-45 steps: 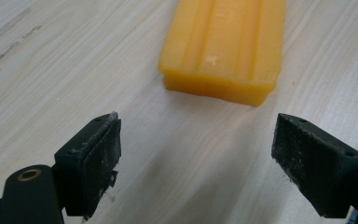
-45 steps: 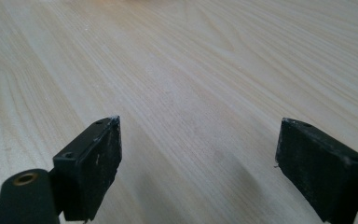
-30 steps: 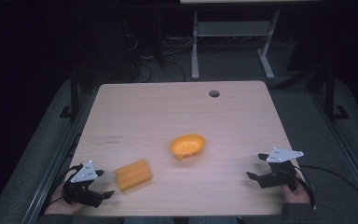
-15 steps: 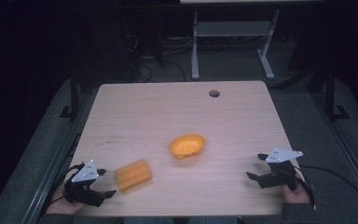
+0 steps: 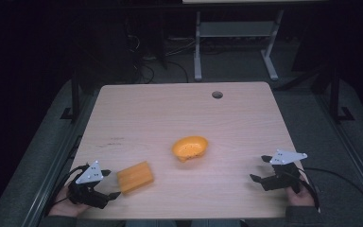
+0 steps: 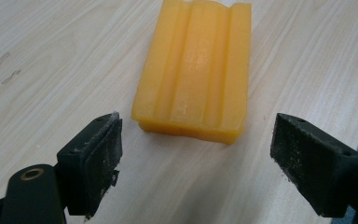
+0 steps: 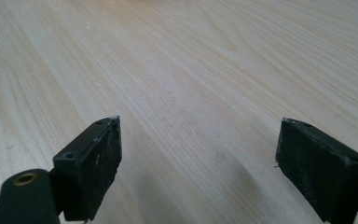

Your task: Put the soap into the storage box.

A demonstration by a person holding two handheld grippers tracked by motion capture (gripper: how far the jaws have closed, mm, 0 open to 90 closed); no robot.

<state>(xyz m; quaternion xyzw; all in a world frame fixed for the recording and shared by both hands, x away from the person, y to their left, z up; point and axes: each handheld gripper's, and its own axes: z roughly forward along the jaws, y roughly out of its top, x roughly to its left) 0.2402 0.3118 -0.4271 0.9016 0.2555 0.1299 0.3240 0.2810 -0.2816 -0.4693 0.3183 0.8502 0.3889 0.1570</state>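
An orange ridged block (image 5: 135, 176) lies flat on the pale wooden table (image 5: 179, 113), near the front edge on the person's left side; in the left gripper view the block (image 6: 196, 70) shows three raised ribs running lengthwise, with its short end facing the camera; the left gripper (image 5: 108, 191) sits just beside the block, its jaws spread wide and holding nothing, the block's near end a little way ahead of the two black pads rather than between them; the opening looks slightly wider than the block, so a straight push forward would likely straddle it; the risk, as I judge it, is that one pad meets the block's near corner first and shoves or spins it across the smooth wood instead of closing on it; a grip taken only on the very end could also let the block pivot and droop; closing on the ribbed top rather than the flat sides might slip; farther out, near the table's middle, rests an orange bowl (image 5: 190, 148), well apart from the block; at the front right the right gripper (image 5: 261, 170) hovers over bare wood with its jaws also spread wide and empty; a round cable hole (image 5: 217, 94) sits near the table's far edge
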